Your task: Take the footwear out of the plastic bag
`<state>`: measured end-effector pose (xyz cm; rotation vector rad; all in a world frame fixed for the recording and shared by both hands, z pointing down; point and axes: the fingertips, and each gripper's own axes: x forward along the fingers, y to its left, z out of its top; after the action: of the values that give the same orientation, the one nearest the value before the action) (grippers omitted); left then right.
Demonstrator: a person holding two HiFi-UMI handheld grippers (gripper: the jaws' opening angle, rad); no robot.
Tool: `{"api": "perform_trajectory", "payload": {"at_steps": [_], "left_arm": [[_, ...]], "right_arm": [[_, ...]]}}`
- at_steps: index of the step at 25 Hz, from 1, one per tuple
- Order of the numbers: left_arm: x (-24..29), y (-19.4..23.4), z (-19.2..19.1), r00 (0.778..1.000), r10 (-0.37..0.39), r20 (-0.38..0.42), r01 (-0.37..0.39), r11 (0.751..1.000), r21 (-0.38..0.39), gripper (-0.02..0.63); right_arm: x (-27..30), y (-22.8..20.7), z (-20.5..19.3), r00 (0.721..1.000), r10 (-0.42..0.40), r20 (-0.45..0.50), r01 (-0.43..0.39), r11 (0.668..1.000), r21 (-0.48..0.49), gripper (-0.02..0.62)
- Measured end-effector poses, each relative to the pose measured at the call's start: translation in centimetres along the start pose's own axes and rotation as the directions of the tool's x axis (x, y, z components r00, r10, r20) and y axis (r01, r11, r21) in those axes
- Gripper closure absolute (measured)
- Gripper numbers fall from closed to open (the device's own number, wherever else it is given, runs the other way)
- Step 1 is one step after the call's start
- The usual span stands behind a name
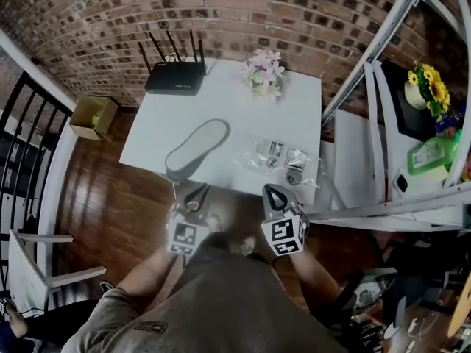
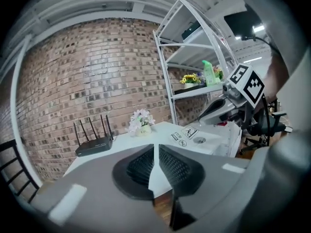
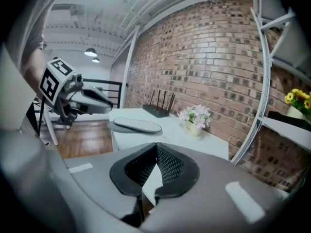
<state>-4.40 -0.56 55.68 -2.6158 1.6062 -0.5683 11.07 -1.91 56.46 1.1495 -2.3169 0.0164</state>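
Slipper at table edge | left gripper, right gripper closed, off-table

Open tabletop between shoe and flowers; router rear left; rack upright right

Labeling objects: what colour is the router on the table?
Black; the router shows best in head view.

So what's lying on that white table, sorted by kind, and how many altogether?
Black router: 1
Pot of flowers: 1
Grey shoe: 1
Clear plastic bag: 1
Total: 4
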Motion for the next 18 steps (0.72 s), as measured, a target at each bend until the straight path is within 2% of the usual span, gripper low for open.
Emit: {"api": "perform_trajectory", "payload": {"at_steps": [3,8,12,18], "left_arm": [[-1.1,-0.4,0.8,1.0,-0.008,0.023,0.008,1.0,-0.018,0.6],[-2.3,-0.4,1.9,0.998,-0.039,0.058,0.042,0.998,-0.049,0.604],[-3.5,0.4,2.3,0.995,-0.061,0.085,0.067,0.995,-0.071,0.604],[-5.7,1.2,2.2,0.991,-0.075,0.111,0.088,0.989,-0.115,0.604]], "right_arm": [[-1.3,1.5,2.0,0.997,0.01,0.076,-0.014,0.998,0.061,0.581],[-3.3,3.2,4.7,0.986,-0.01,0.165,-0.022,0.981,0.193,0.583],[-4.2,4.5,5.6,0.98,-0.03,0.198,-0.029,0.958,0.286,0.583],[-5.1,6.3,6.8,0.973,-0.051,0.224,-0.03,0.939,0.343,0.583]]}}
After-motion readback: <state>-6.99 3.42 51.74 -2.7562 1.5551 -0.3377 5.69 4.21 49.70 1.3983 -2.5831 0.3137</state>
